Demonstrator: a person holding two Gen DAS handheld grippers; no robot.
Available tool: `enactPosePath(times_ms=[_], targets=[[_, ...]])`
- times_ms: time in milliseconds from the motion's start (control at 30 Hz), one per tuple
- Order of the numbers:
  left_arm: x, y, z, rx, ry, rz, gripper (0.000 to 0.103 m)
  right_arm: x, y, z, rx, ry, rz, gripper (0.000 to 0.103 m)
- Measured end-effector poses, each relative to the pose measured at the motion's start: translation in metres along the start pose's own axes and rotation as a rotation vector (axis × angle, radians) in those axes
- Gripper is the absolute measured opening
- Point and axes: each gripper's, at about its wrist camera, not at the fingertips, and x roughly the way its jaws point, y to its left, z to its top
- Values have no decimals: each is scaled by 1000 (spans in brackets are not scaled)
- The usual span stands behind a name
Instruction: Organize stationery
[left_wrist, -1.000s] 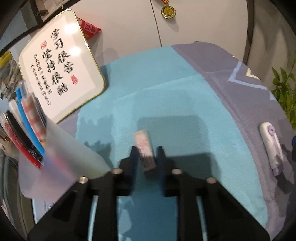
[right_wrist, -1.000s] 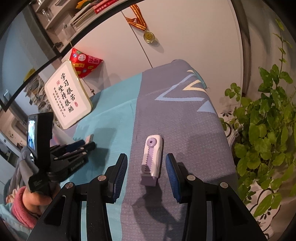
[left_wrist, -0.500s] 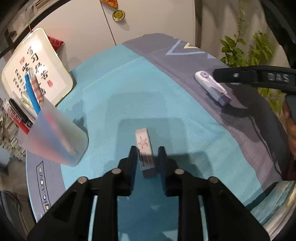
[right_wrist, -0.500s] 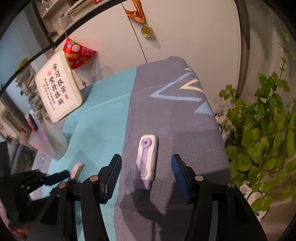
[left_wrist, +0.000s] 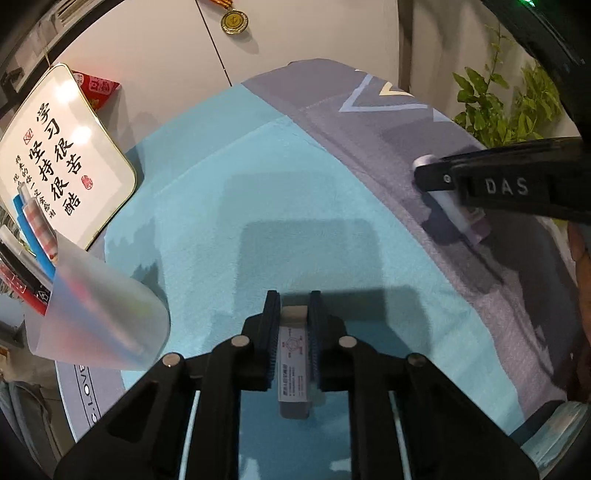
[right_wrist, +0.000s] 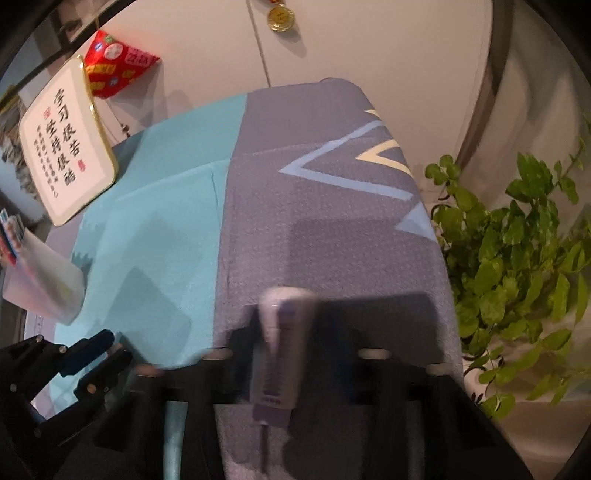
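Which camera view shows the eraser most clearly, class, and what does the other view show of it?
The left wrist view shows the eraser best: it sits sharp and central between the left gripper pads, printed sleeve readable. In the right wrist view that gripper appears small at the lower left edge, and the eraser itself cannot be made out there.

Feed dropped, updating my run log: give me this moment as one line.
left tongs: just closed on eraser | right tongs: just closed on correction tape | pen cup: upright, both items not yet in
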Motion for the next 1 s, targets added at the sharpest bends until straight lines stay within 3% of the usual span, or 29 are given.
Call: enactPosePath(times_ms=[267,633,700,767,900,1000], targets=[[-36,18,-4,-63,-84,-22,13,-37,8,-7,28,-124,87,27],[-84,43,-25,-145,-198,-18,12,-95,37,-28,-16,-262,113,27],[-94,50,-25,-163,-220,-20,12,-102,44,-30,-25,-273,113,27],[-106,57,-23,-176,-247,-15,5,-106,50,-33,-37,-275,117,27],[-132,74,-17,-205,-316,-1,5,-114,62,-41,-66,-278,123,27],[-140,80,-16,-203,-326,3,5,-115,70,-45,-83,-273,129,27]])
